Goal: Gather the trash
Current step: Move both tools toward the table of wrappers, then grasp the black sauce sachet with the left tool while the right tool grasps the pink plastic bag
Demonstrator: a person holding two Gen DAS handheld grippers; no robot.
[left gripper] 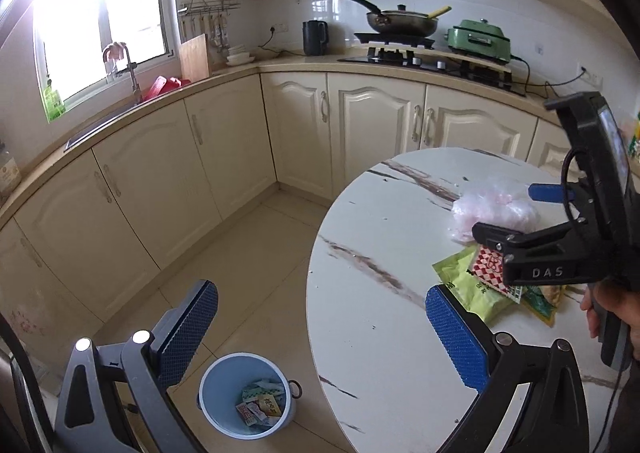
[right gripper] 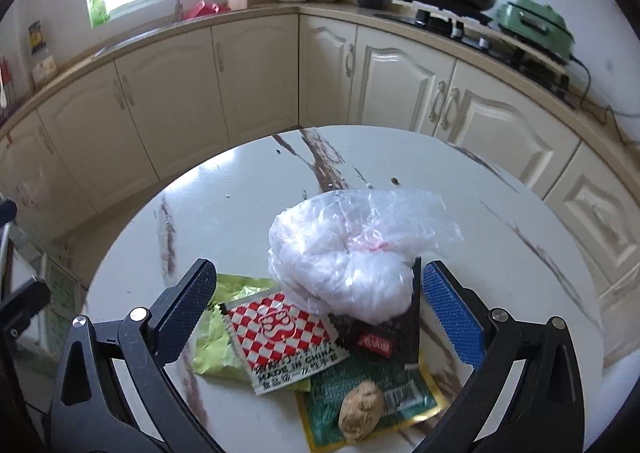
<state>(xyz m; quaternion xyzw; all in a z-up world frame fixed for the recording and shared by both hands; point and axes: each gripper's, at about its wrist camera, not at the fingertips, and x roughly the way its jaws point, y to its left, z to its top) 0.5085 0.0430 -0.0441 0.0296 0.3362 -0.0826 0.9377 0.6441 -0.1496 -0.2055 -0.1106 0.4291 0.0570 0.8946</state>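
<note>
The trash pile lies on the round worktop [right gripper: 240, 213], straight ahead of the right gripper [right gripper: 320, 313], whose fingers are spread wide and hold nothing; the red-checked wrapper [right gripper: 284, 337] and clear plastic bag [right gripper: 352, 253] are framed between them. The left gripper [left gripper: 320, 333], equally wide and empty, is farther off. Only its view shows the blue bin [left gripper: 224, 385] on the floor

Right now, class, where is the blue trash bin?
In the left wrist view, the blue trash bin stands on the floor beside the round table, lower centre.
</note>
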